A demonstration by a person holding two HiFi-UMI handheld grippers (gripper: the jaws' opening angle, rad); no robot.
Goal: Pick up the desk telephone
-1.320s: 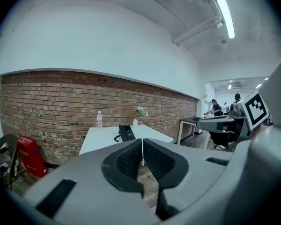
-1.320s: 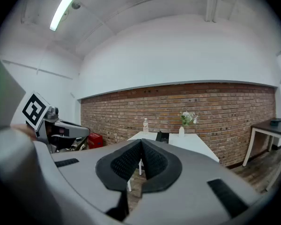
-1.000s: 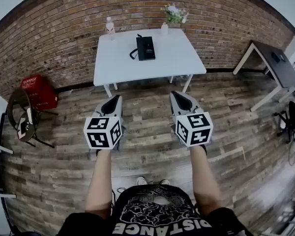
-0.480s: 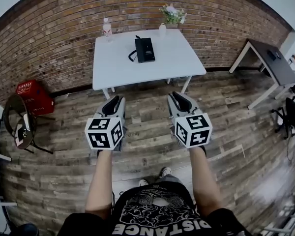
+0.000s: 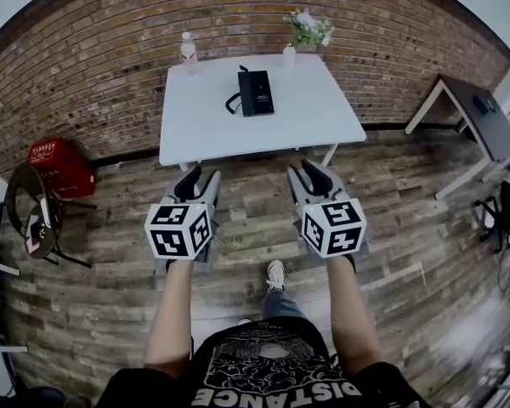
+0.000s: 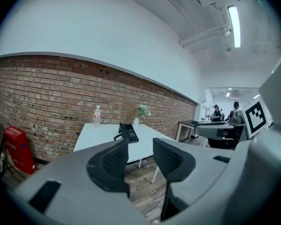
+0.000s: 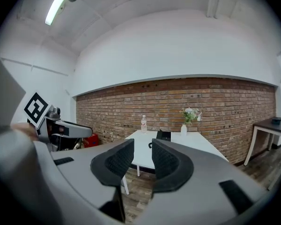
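**Black phone untouched on the far table, both claws empty**

The black desk telephone (image 5: 255, 93) lies flat on the white table (image 5: 204, 130), towards its far edge by the brick wall (image 5: 110, 49), its cord curling off its left side. A water bottle (image 5: 188, 49) stands at the far left corner and a vase of flowers (image 5: 291, 53) at the far right.

The left gripper (image 5: 198, 179) and right gripper (image 5: 308, 171) hover over the wooden floor (image 5: 238, 219), just short of the table's near edge and well apart from the phone. Their jaws have just been opening: the left stands moderately wide, the right narrower, with nothing between either pair.

Nothing of the pick-up is done yet. The reach across the table, the grasp and the lift all remain.
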